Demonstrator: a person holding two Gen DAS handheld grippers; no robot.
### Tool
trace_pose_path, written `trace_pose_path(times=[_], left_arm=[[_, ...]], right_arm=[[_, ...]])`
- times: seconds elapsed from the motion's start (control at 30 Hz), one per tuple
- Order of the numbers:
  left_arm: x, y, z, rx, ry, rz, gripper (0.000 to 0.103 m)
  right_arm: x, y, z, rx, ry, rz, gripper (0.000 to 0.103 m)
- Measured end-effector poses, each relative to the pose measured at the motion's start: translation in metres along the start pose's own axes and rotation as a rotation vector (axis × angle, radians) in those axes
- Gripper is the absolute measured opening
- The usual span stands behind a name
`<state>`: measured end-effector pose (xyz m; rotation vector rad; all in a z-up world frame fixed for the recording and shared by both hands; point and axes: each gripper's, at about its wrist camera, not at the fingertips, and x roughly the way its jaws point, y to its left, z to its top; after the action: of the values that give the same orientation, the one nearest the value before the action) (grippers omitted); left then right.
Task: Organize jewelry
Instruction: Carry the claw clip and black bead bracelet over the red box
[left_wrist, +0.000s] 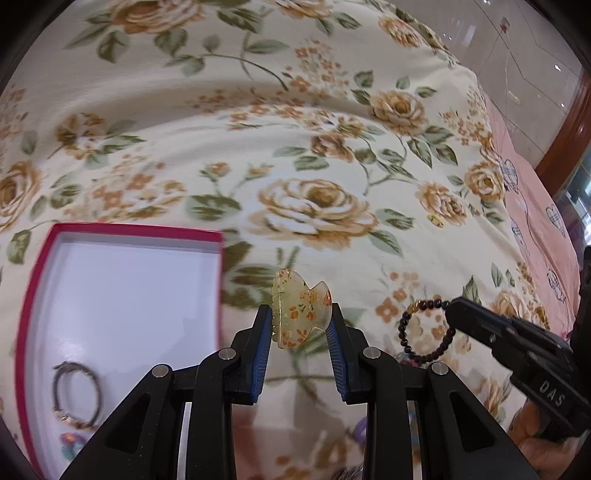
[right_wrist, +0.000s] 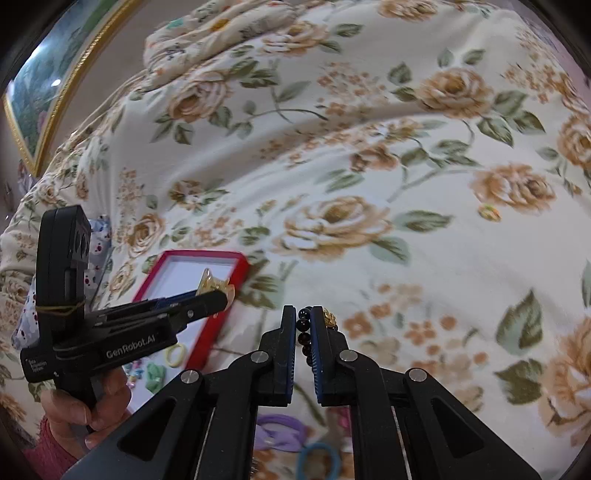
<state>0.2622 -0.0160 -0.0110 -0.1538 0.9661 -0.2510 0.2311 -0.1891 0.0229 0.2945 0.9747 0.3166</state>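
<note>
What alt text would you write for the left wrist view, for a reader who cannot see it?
The left gripper holds a translucent yellow hair clip between its blue-padded fingers, above a flowered bedspread. To its left lies an open red box with a hair tie inside; to its right the right gripper holds a dark bead bracelet.

It's a bed (right_wrist: 424, 258) under a cream rose-print blanket (left_wrist: 221, 110), with a red-edged white box (left_wrist: 122, 280) on it, plus a yellow hair tie (right_wrist: 174, 355), a purple one (right_wrist: 280, 430) and a blue one (right_wrist: 319, 461).
</note>
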Motion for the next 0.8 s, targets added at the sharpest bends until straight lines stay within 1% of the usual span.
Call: trace_pose_path(times=[0.17, 0.37, 0.57, 0.8], left_arm=[[-0.032, 0.023, -0.012, -0.02, -0.027, 0.018, 0.028], [-0.058, 0.047, -0.021, -0.04, -0.044, 0.058, 0.028], [-0.066, 0.071, -0.025, -0.072, -0.035, 0.105, 0.028], [-0.062, 0.093, -0.021, -0.087, -0.014, 0.156, 0.028]], right_arm=[[0.005, 0.022, 0.005, -0.034, 0.004, 0.025, 0.007], [0.017, 0.047, 0.008, -0.061, 0.013, 0.059, 0.007], [0.033, 0.077, 0.011, -0.09, 0.024, 0.107, 0.007], [0.063, 0.108, 0.015, -0.114, 0.053, 0.162, 0.007]])
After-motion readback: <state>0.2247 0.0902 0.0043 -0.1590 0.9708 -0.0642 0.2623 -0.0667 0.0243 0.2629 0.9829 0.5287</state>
